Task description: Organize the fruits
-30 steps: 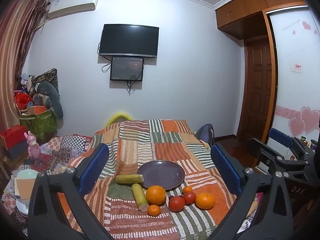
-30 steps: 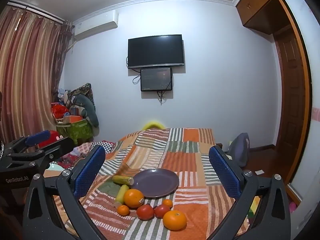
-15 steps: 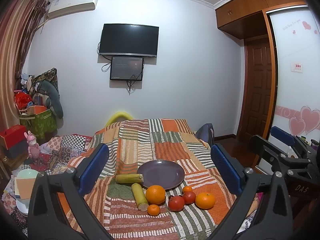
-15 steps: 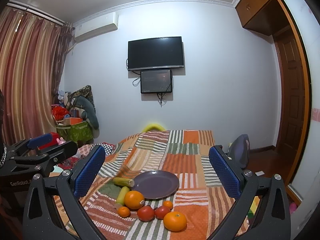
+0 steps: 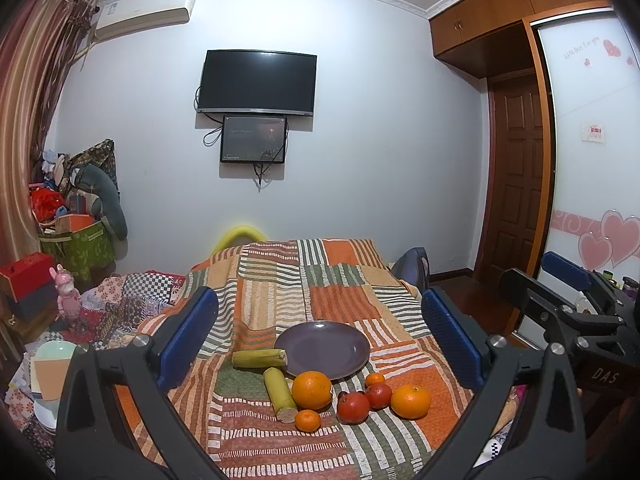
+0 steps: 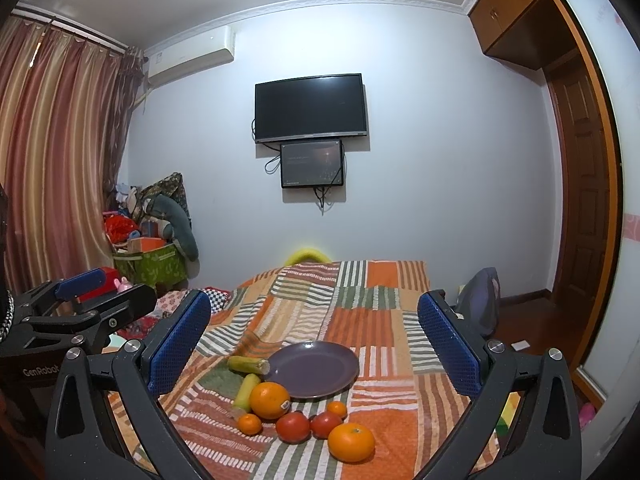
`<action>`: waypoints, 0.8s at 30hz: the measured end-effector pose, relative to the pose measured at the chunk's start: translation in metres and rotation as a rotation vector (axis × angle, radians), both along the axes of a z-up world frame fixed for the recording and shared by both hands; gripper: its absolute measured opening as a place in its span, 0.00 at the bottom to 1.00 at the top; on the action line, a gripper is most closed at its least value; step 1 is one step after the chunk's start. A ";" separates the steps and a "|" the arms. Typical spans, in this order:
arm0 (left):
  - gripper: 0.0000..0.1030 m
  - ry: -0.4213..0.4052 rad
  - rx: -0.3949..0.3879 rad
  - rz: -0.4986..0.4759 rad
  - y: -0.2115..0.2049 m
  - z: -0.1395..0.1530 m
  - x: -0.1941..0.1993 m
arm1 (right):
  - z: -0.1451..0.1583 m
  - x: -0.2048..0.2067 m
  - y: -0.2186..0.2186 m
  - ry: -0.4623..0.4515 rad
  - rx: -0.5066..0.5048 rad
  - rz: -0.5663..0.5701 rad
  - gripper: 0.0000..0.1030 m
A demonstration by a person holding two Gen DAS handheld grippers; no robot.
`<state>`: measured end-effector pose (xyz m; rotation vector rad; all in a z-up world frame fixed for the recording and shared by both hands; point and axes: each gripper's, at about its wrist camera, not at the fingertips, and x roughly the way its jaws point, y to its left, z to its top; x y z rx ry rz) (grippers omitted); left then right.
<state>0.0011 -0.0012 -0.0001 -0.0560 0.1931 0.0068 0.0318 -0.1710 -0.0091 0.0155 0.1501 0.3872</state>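
Barely any change from a second ago: my right gripper (image 6: 314, 338) tilted up slightly. Both it and my left gripper (image 5: 320, 338) gape wide, holding nothing. Fruit lies ahead on the quilt (image 5: 340, 280), along the purple plate's (image 5: 322, 349) near rim. "GenRobot" readable on left unit, probably "DAS" on right.

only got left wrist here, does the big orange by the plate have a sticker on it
observer: yes, the right wrist view shows a small sticker low on the big orange, on its right side.
operator: anything on the floor near the door
observer: a white slip of paper lies on the wood floor.
operator: how does my left gripper look from there
observer: the left gripper sits at the frame's left edge, far left of the plate, open and empty.
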 end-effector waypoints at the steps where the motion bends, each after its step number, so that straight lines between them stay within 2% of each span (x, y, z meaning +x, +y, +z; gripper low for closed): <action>1: 1.00 0.000 0.001 0.000 0.000 0.000 0.000 | 0.000 0.000 0.000 -0.001 0.000 0.000 1.00; 24: 1.00 -0.001 0.000 0.002 -0.001 0.001 -0.001 | 0.001 -0.003 -0.001 0.001 0.010 0.005 1.00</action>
